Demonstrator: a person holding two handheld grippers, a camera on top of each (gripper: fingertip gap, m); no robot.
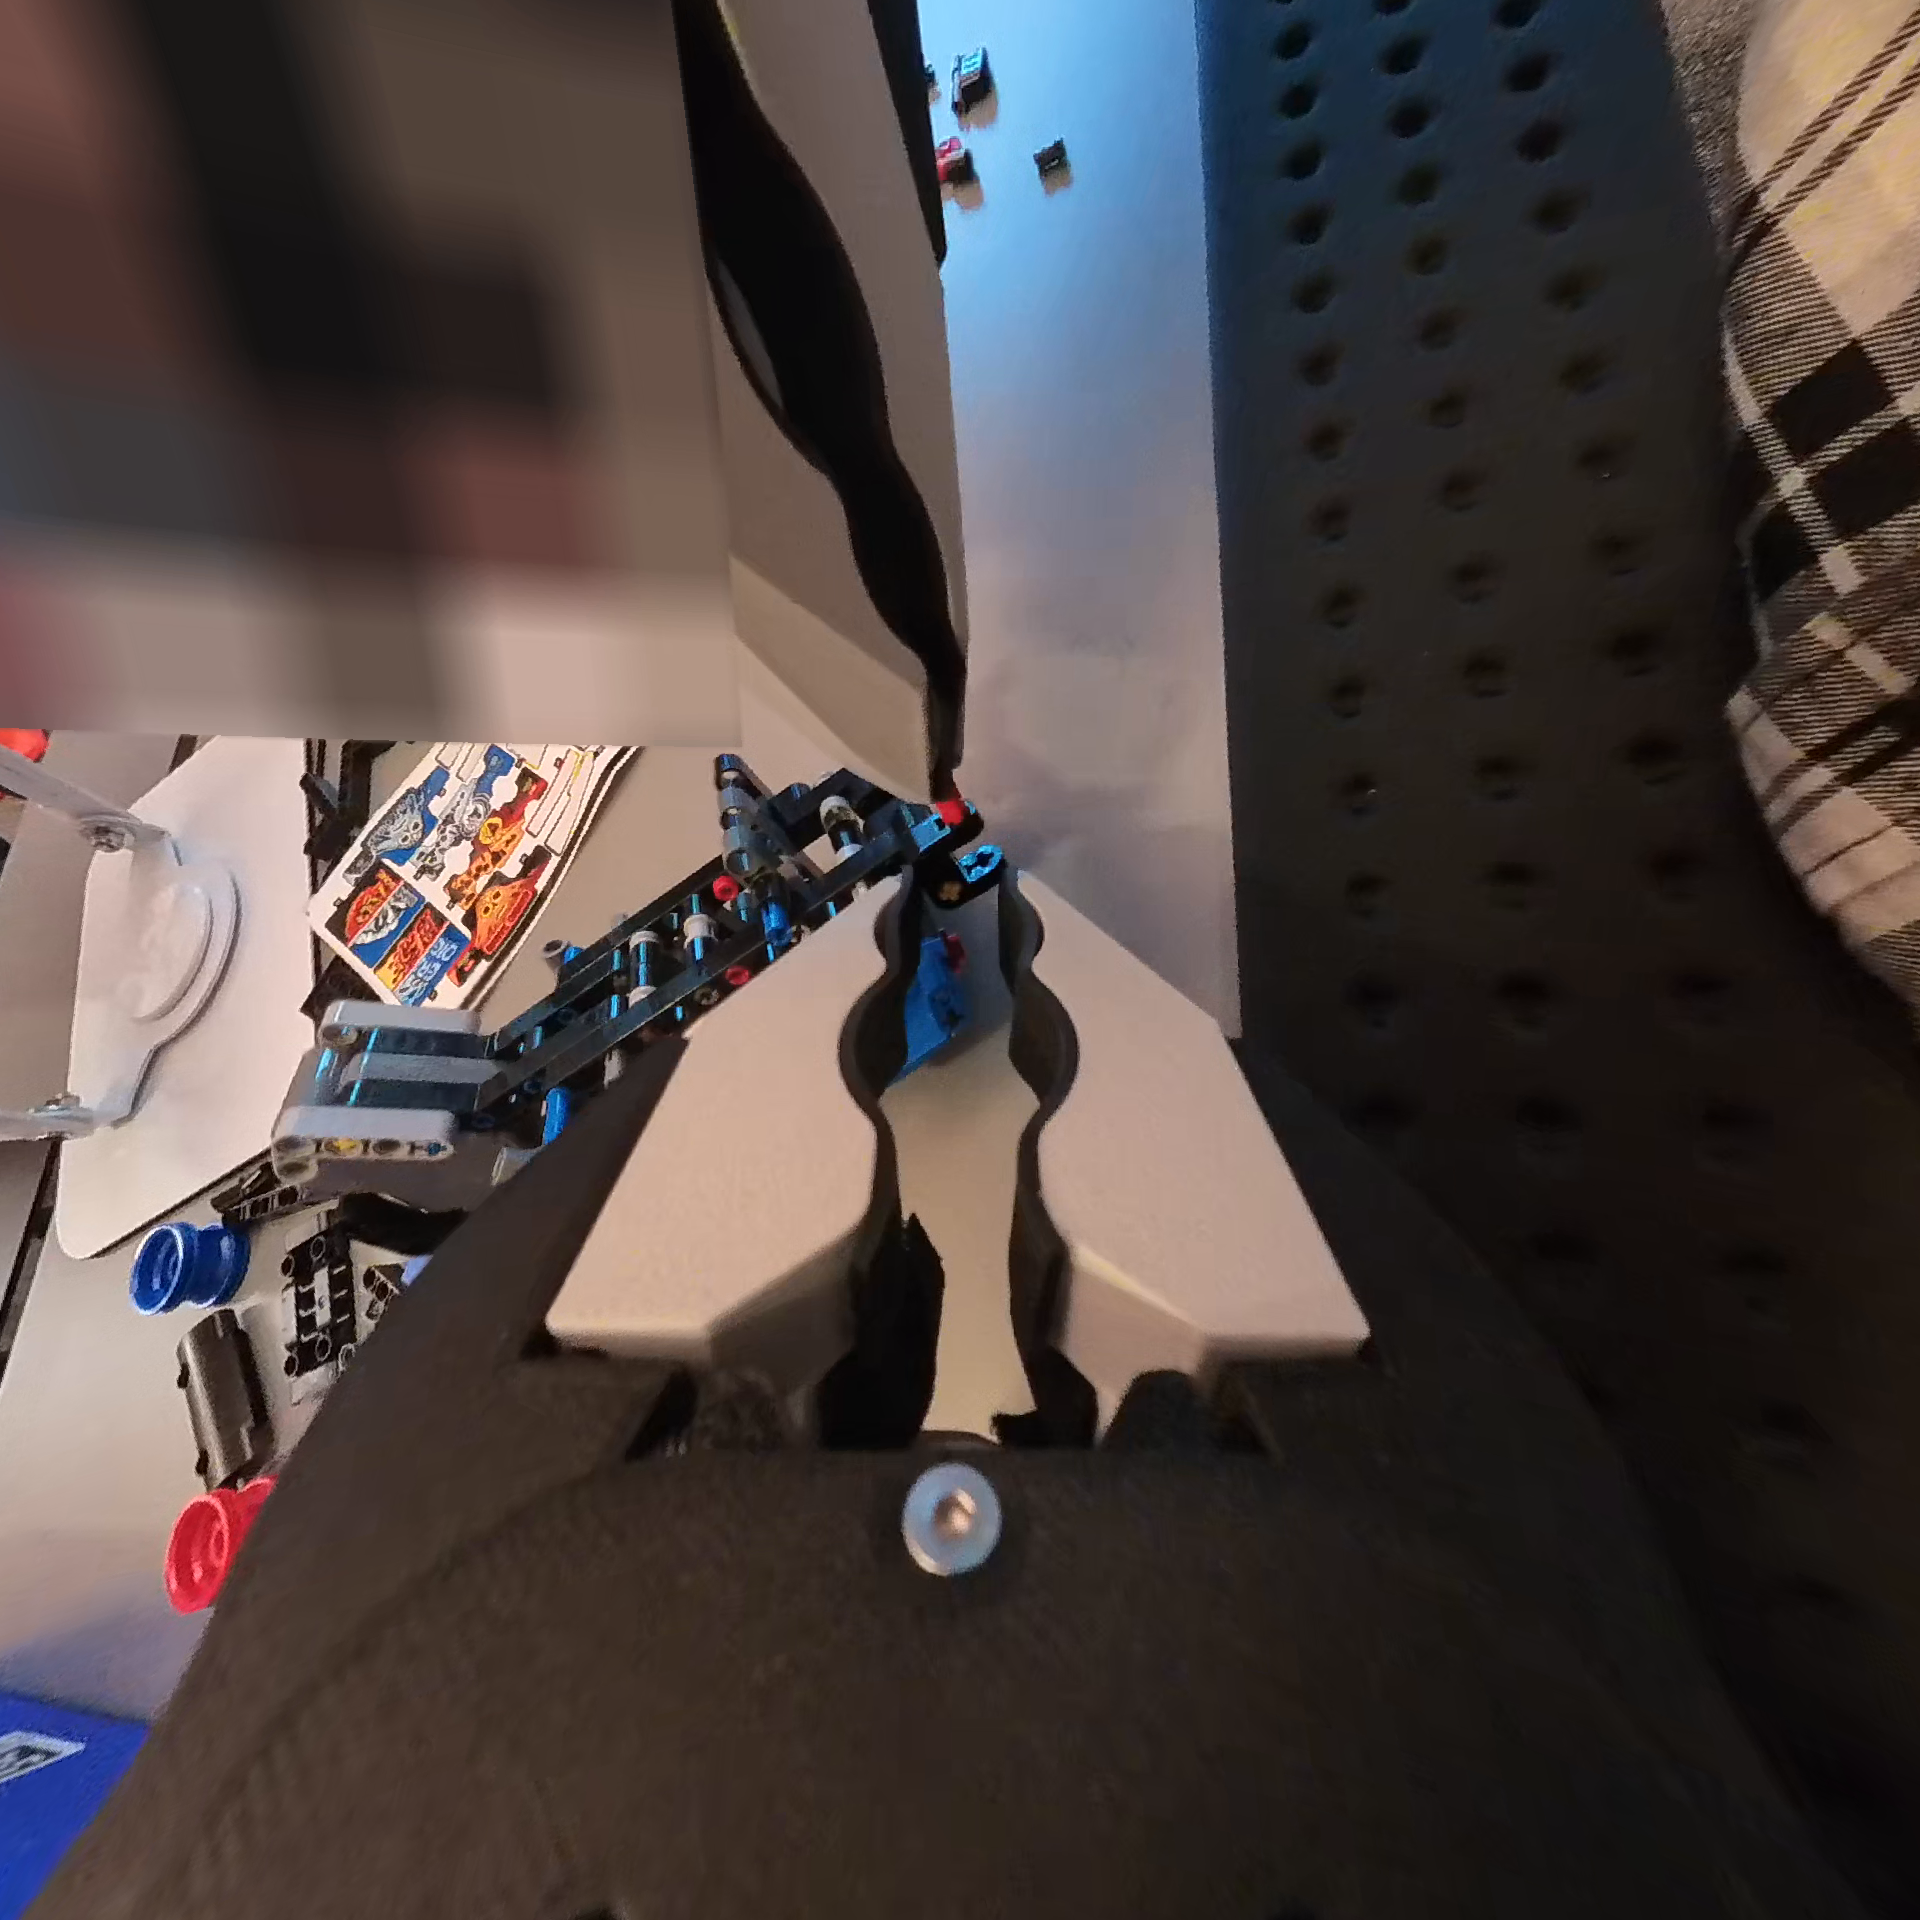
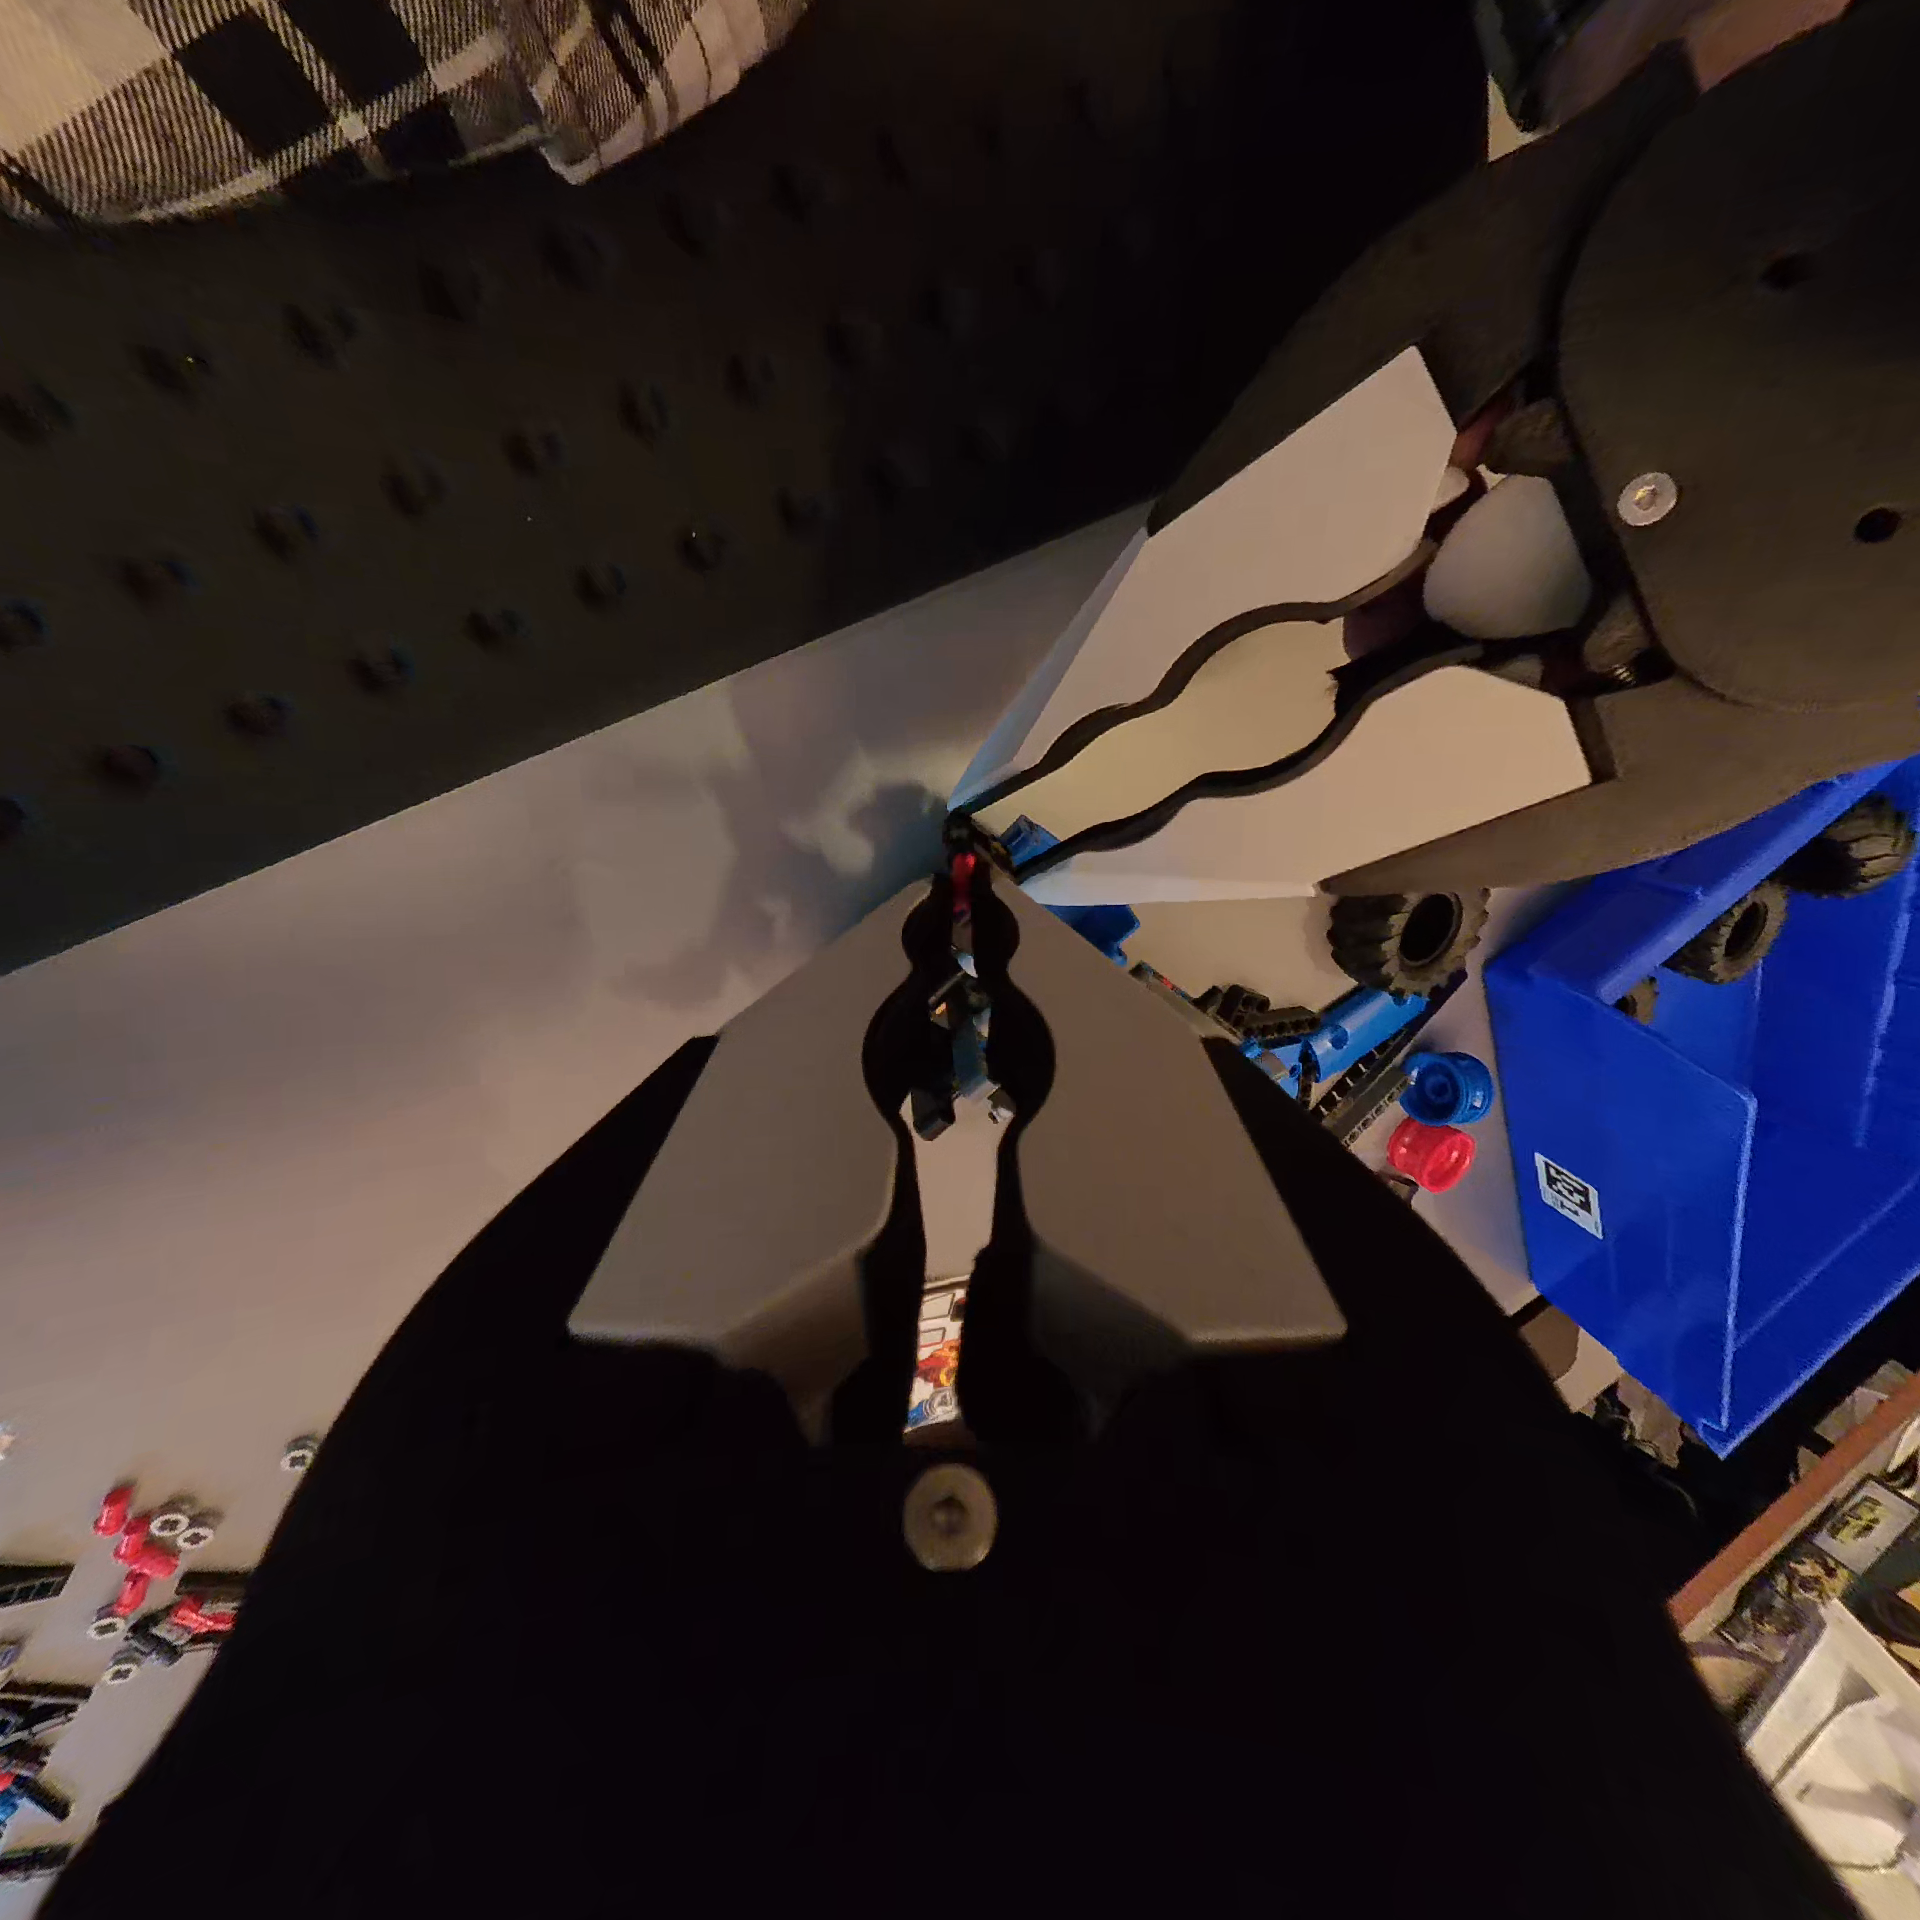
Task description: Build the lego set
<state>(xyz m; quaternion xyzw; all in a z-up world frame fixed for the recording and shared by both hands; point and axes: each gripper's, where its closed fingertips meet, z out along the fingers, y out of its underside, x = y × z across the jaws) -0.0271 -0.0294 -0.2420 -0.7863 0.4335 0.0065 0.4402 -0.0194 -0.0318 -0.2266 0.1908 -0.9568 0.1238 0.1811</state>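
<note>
Your left gripper [image 1: 961, 883] pinches the blue end of the frame [image 1: 665, 956]; your right gripper [image 2: 961, 883] pinches a red pin [image 2: 962, 871] there.

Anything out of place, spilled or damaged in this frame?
Nothing stands out. Both hand-held grippers, left and right, pinch the lego frame at one end; loose pieces lie scattered, as expected mid-build.

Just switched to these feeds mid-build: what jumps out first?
Dead centre, the two claws meet tip to tip: the left claw is clamped on the blue end of the long black lego frame, and the right claw pinches a small red pin at that joint. A blue bin with tyres sits right.
</note>
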